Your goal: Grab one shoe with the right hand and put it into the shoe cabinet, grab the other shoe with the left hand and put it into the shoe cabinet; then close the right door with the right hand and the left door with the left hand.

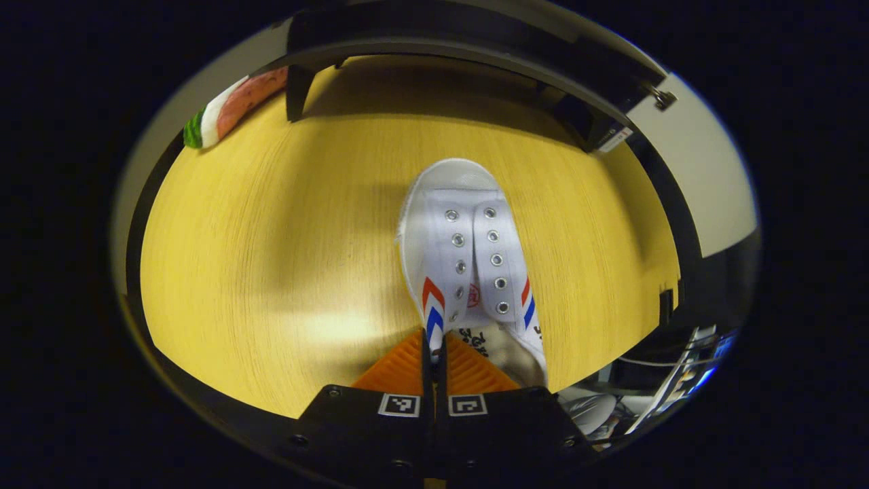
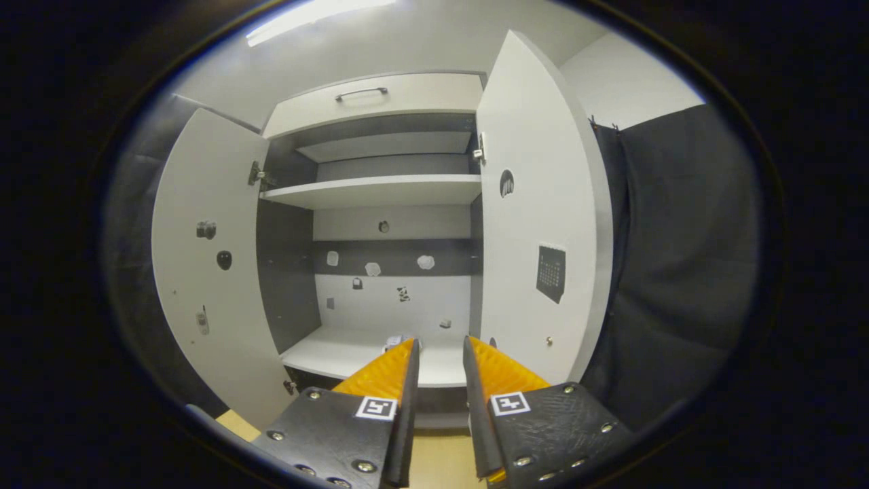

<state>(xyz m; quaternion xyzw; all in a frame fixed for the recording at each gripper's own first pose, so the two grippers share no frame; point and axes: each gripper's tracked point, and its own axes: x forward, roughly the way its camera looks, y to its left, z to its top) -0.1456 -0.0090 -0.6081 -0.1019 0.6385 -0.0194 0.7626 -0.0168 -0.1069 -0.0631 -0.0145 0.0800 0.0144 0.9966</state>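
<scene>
Left gripper clenched on white shoe collar, above wooden table; right gripper released, facing open shoe cabinet. We judge thin edge grip may slip in transit

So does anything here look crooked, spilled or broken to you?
Nothing stands out. The white shoe lies flat on the wooden floor, with the left tool pinching its side near the heel. Both cabinet doors hang open on purpose, and the right tool is open and empty.
</scene>
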